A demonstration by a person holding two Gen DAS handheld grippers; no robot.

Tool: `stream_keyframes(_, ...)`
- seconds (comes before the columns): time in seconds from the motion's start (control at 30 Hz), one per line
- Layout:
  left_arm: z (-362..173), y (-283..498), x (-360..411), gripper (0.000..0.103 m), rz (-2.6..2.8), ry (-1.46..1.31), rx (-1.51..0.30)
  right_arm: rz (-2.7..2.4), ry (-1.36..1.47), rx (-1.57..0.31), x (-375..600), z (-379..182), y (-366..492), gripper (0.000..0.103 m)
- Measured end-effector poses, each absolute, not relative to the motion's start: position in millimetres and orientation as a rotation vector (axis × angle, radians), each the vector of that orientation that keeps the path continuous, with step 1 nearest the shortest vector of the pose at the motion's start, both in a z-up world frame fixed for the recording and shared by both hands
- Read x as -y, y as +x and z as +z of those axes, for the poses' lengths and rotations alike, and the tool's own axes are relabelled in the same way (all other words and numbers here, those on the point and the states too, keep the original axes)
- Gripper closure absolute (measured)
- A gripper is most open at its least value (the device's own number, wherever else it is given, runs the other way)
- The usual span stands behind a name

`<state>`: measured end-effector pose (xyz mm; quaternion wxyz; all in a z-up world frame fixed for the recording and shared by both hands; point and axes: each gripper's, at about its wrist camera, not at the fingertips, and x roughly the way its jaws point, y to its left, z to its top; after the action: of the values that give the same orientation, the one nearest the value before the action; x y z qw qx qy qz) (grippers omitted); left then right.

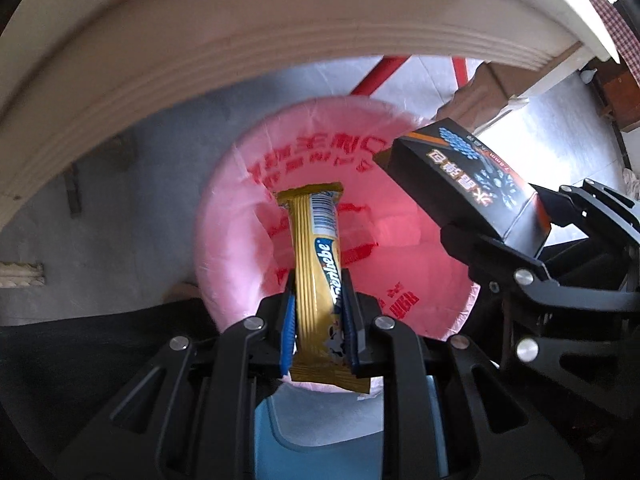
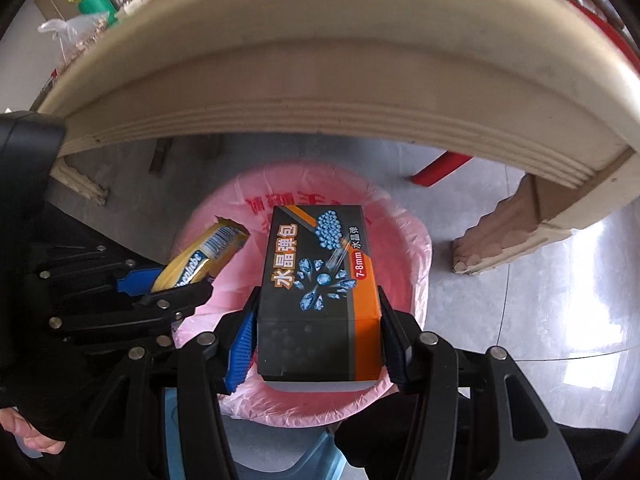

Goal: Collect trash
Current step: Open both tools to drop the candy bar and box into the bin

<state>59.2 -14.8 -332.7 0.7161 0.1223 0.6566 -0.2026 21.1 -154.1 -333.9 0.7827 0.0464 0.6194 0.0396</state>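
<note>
My left gripper (image 1: 318, 300) is shut on a gold snack wrapper (image 1: 316, 264) and holds it upright over the open mouth of a bin lined with a pink bag (image 1: 232, 232). My right gripper (image 2: 318, 312) is shut on a black and orange box (image 2: 316, 280) with blue crystal pictures, also held over the pink bag (image 2: 404, 248). In the left wrist view the box (image 1: 464, 184) and the right gripper (image 1: 500, 220) show at the right. In the right wrist view the wrapper (image 2: 200, 256) and the left gripper (image 2: 172, 280) show at the left.
A cream table edge (image 1: 160, 92) curves above the bin in both views (image 2: 320, 92). A carved table leg (image 2: 516, 232) stands on the grey tiled floor at the right. A red frame (image 1: 380, 74) stands behind the bin. A green bottle (image 2: 90, 0) and bags sit far left.
</note>
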Motion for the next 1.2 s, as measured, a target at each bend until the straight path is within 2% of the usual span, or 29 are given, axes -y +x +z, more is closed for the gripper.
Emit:
stream_keyframes(0.3,-372,72,11,0.082,-0.411,0.251,-1.548,0.104,0.129,-1.444,163,-371,30,0.051)
stream_keyframes(0.37,-376,75,10,0.070,-0.401,0.251,-1.570,0.111,0.126,-1.465,162,-377,31,0.050)
stream_keyframes(0.4,-378,76,10,0.056,-0.398,0.251,-1.577,0.112,0.122,-1.473,162,-380,32,0.049)
stream_keyframes(0.43,-381,78,10,0.050,-0.373,0.275,-1.579,0.109,0.116,-1.482,161,-382,32,0.047)
stream_keyframes(0.47,-383,79,11,0.047,-0.360,0.288,-1.575,0.108,0.107,-1.494,160,-385,32,0.040)
stream_keyframes(0.53,-388,82,9,0.040,-0.328,0.294,-1.587,0.098,0.103,-1.504,161,-386,32,0.038)
stream_keyframes(0.63,-389,85,2,0.037,-0.318,0.262,-1.597,0.092,0.122,-1.509,164,-388,32,0.034)
stream_keyframes(1.2,-382,80,3,0.036,-0.306,0.273,-1.580,0.085,0.144,-1.499,163,-384,33,0.034)
